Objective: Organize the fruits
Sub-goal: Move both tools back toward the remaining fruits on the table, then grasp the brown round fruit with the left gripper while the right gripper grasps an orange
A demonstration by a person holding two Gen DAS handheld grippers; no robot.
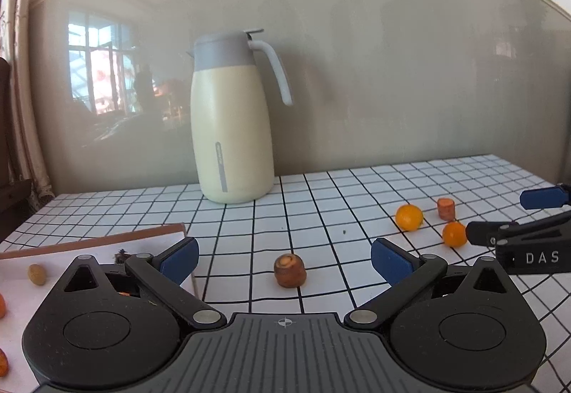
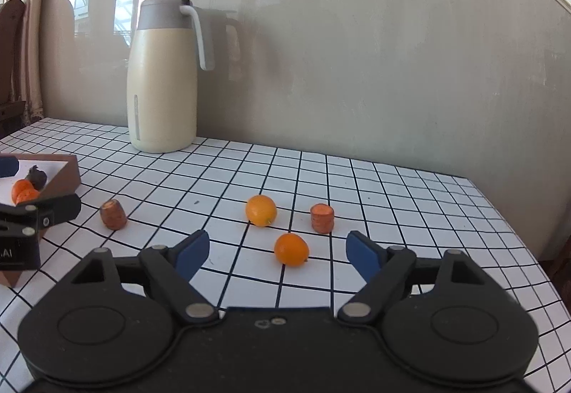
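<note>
I see a table (image 2: 392, 186) covered in white cloth with a black grid, pushed against a glossy grey-beige wall (image 2: 357, 54) that mirrors a bright window (image 1: 96, 64); pale curtains (image 1: 18, 71) hang at the far left. A cream jug (image 1: 232, 129) with a grey lid and handle stands at the back by the wall. My left gripper (image 1: 284, 259) has its jaws spread wide and empty, with a brown carrot stub (image 1: 289, 270) upright on the cloth between the blue pads (image 1: 180, 259) and a little ahead of them. Beside it on the left sits a box (image 2: 67, 171) with brown walls and a white floor, holding small orange fruits (image 2: 23, 191), a dark piece (image 2: 37, 177) and, in the left view, a tan one (image 1: 36, 274). My right gripper (image 2: 277, 253) is also wide open and holds nothing; one orange (image 2: 291, 249) lies between its pads, not touching either. A second orange (image 2: 261, 210) lies just behind it, and an orange carrot chunk (image 2: 322, 217) stands upright near both. The only writing I can read is white letters "DAS" on the right gripper's body in the left view, and "AI" on the left gripper's body in the right view
</note>
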